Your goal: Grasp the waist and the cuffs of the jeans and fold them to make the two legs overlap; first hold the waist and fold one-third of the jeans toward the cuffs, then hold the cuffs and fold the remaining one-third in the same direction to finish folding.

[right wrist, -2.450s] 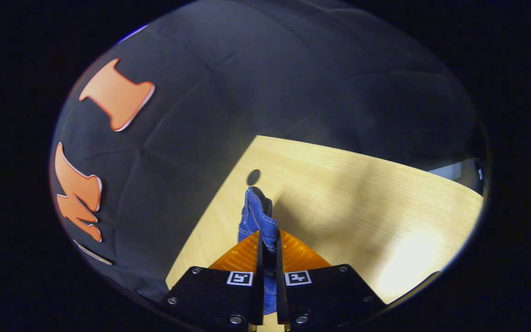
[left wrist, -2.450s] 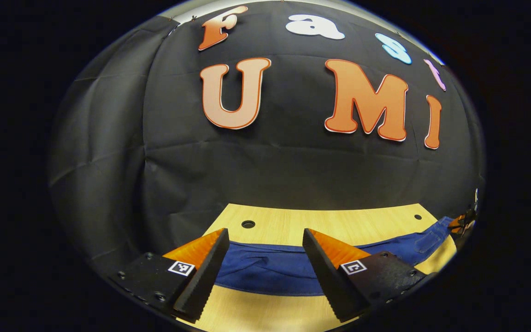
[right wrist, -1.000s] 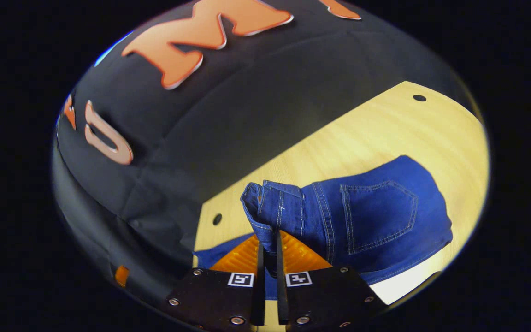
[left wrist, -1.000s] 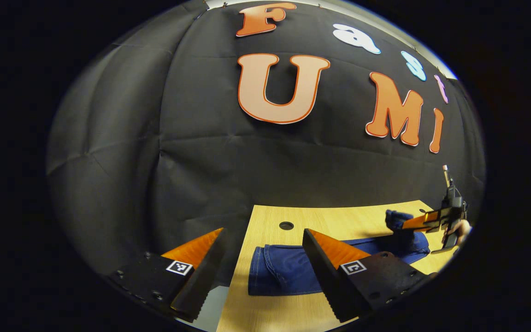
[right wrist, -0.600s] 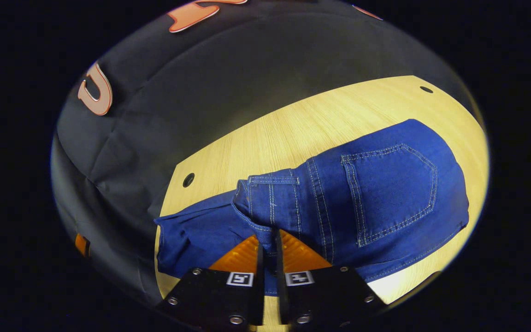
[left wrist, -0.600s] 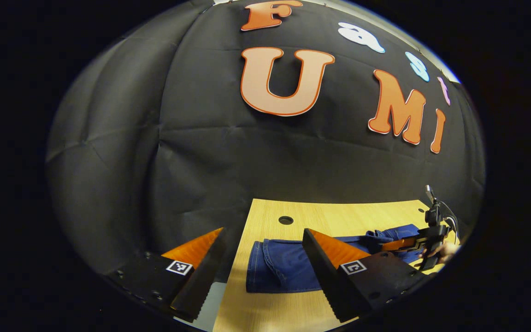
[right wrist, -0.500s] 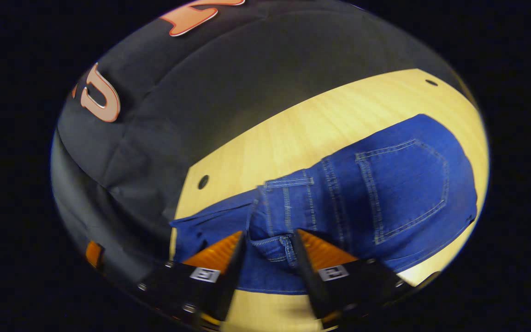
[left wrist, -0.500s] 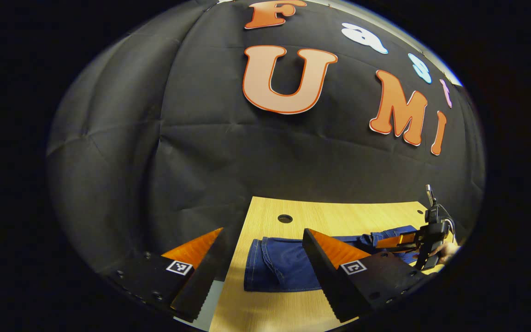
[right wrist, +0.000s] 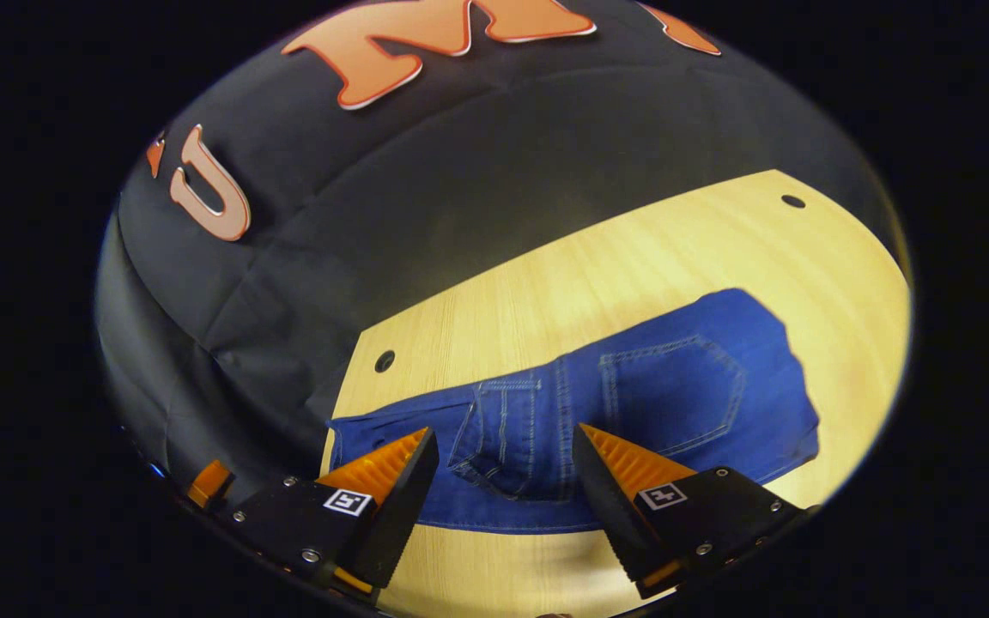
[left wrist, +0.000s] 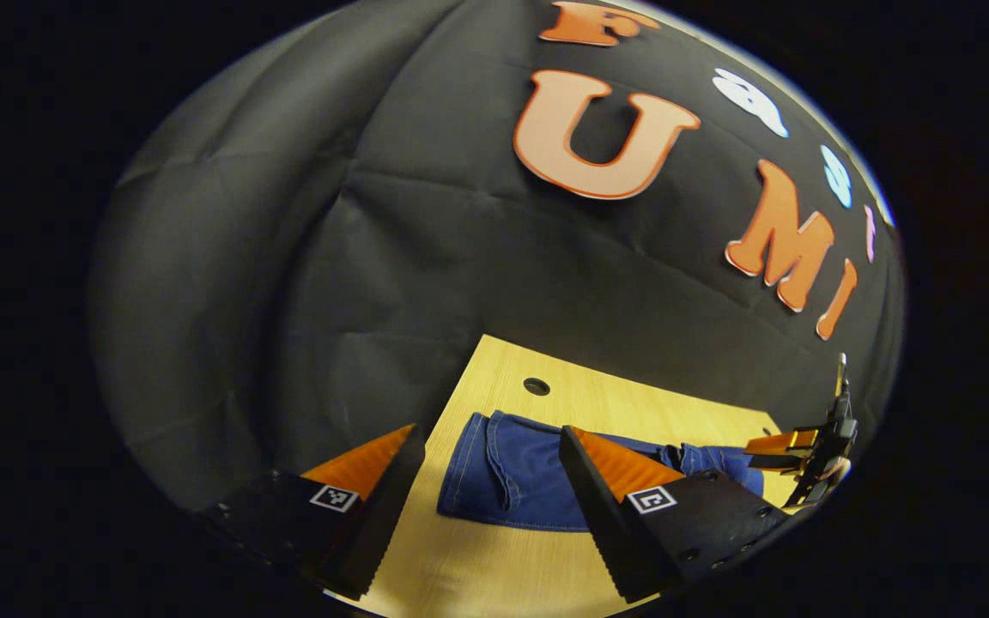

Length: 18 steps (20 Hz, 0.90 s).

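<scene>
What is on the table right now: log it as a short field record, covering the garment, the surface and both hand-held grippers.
garment: blue denim jeans, waist part folded over the legs, back pocket facing up
surface: light wooden table with round holes
left hand-held gripper: open, above the cuff end of the jeans
right hand-held gripper: open, over the folded waist, holding nothing

Jeans [right wrist: 632, 403] lie on the table [right wrist: 632, 257], waist seemingly folded over (toward the cuffs).

One jeans [right wrist: 632, 386], one table [right wrist: 632, 249], two tongs [right wrist: 503, 463]
</scene>
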Motion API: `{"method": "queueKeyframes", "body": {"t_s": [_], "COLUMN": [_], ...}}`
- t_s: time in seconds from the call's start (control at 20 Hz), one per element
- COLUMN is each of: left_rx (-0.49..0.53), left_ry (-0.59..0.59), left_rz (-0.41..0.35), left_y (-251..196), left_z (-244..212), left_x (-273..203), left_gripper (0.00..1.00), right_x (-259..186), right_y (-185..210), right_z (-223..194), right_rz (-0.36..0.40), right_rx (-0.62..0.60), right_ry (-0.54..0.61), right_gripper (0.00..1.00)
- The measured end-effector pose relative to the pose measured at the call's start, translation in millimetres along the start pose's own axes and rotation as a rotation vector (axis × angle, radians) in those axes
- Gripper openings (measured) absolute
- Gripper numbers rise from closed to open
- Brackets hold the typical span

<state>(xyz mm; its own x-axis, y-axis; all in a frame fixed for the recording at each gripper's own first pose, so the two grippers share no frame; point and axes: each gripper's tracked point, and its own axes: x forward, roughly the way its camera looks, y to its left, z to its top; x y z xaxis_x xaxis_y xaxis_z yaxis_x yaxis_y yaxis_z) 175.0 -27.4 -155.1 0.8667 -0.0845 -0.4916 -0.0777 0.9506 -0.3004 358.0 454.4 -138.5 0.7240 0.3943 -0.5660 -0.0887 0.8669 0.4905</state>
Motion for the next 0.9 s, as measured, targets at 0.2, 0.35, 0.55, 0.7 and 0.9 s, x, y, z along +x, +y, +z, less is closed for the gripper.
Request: {"method": "queueKeyframes", "body": {"t_s": [0.2,0.35,0.55,0.7,0.9], "left_rx": [-0.310,-0.519,-0.591,-0.583,-0.539], "left_ry": [0.052,0.105,0.184,0.225,0.257], "left_rz": [-0.050,-0.053,-0.014,0.033,0.099], "left_y": [-31,-35,-38,-40,-27], "left_z": [-9,-20,-26,-41,-51], "left_x": [-2,-4,-8,0,1], "left_gripper": [0.97,0.97,0.98,0.98,0.98], "right_x": [-33,-50,-65,-73,-83], "right_y": [-35,-61,-91,-108,-125], "right_z": [33,46,46,44,47], "right_rz": [-0.024,-0.037,-0.060,-0.080,-0.104], "right_rx": [0.020,0.051,0.088,0.111,0.146], "right_ry": [-0.053,-0.074,-0.069,-0.071,-0.079], "right_gripper": [0.97,0.97,0.97,0.97,0.97]}}
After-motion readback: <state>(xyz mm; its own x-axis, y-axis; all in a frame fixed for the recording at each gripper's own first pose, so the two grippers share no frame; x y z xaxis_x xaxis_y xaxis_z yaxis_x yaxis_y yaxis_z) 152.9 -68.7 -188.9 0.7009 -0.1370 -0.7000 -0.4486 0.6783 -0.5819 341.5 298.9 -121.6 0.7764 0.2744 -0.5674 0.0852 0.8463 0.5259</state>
